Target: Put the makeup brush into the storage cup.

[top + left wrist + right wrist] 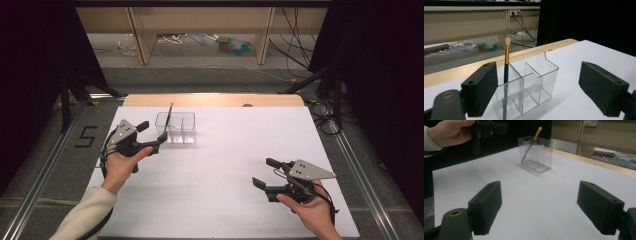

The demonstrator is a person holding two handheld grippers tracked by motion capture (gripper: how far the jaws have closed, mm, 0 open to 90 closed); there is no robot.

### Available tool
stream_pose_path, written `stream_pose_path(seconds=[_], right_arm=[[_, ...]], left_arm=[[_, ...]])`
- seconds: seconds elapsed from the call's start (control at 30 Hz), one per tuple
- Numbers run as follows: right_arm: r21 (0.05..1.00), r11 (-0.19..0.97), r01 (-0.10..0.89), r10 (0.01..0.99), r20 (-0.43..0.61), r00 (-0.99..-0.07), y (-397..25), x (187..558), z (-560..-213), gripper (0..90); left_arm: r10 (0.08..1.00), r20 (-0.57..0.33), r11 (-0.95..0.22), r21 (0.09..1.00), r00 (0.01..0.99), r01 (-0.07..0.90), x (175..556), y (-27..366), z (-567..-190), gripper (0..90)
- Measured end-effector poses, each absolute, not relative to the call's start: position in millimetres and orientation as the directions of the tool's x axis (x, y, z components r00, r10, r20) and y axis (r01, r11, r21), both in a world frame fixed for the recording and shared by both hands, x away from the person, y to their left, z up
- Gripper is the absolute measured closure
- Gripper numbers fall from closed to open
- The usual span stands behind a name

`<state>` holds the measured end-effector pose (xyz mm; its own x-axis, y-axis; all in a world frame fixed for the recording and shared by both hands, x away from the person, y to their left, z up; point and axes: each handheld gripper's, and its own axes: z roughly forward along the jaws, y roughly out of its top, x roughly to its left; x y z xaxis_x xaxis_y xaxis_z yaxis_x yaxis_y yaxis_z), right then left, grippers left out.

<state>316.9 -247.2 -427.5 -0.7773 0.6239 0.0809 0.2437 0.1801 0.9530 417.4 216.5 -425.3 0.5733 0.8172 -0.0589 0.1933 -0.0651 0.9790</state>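
Observation:
A clear plastic organizer [182,129] with several compartments stands at the back left of the white table [215,200]. A brush [169,117] with a dark handle, gold ferrule and pale tip leans upright in its left compartment. My left gripper [152,134] hovers open just left of the organizer, nothing between its jaws. Its own view shows the organizer [549,72] and brush [506,56] close ahead between the open jaws [541,87]. My right gripper [265,172] is open and empty at the front right, facing the organizer [536,155] and brush [534,138] from afar.
A wooden strip [215,100] borders the table's far edge. Beyond it are a floor with cables, shelving legs and small clutter [235,46]. Black curtains hang at both sides. The other hand and the left gripper [491,127] appear at the top left of the right gripper view.

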Motion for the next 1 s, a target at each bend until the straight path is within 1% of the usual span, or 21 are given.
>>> stream_pose_path(seconds=[0.07,0.1,0.2,0.33,0.4,0.43,0.53,0.57,0.87,0.93,1.0], right_arm=[[0.953,0.183,0.243,0.626,0.078,-0.776,-247.4,316.9,-427.4,21.0],[0.953,0.181,0.243,0.622,0.080,-0.779,-247.5,316.9,-427.4,20.9],[0.962,0.180,0.207,0.622,0.052,-0.781,-248.0,319.0,-427.8,20.9],[0.963,0.176,0.205,0.623,0.052,-0.780,-247.7,318.9,-428.0,21.0],[0.959,0.189,0.213,0.628,0.049,-0.777,-248.6,318.1,-427.0,21.0],[0.962,0.178,0.206,0.625,0.051,-0.779,-247.8,318.8,-427.8,21.0],[0.954,0.181,0.241,0.622,0.078,-0.779,-247.6,317.1,-427.4,20.9],[0.959,0.188,0.212,0.627,0.049,-0.778,-248.1,318.4,-427.4,20.9],[0.960,0.184,0.212,0.623,0.052,-0.780,-248.0,318.7,-427.5,21.0],[0.955,0.177,0.239,0.621,0.081,-0.780,-247.9,317.3,-427.1,20.9],[0.953,0.180,0.245,0.620,0.084,-0.780,-248.1,317.4,-426.9,21.0]], left_arm=[[0.816,-0.057,-0.066,0.979,0.575,0.191,415.1,215.8,-424.6,15.7],[0.812,-0.073,-0.057,0.977,0.579,0.203,413.0,214.5,-424.5,15.6],[0.811,-0.065,-0.060,0.979,0.581,0.193,410.3,214.0,-422.9,15.5],[0.809,-0.065,-0.059,0.980,0.584,0.192,406.0,214.2,-423.3,15.5],[0.806,-0.061,-0.066,0.979,0.589,0.192,403.1,214.2,-424.5,15.5],[0.805,-0.064,-0.063,0.979,0.590,0.193,401.5,213.9,-425.2,15.5],[0.801,-0.065,-0.066,0.979,0.595,0.194,396.4,213.4,-426.3,15.4],[0.800,-0.064,-0.067,0.979,0.596,0.194,394.7,213.5,-426.5,15.4],[0.794,-0.063,-0.062,0.981,0.605,0.183,379.5,213.8,-425.1,15.4],[0.792,-0.057,-0.068,0.981,0.607,0.181,375.9,214.8,-425.5,15.4],[0.789,-0.057,-0.069,0.981,0.611,0.182,371.7,215.3,-426.8,15.4]])
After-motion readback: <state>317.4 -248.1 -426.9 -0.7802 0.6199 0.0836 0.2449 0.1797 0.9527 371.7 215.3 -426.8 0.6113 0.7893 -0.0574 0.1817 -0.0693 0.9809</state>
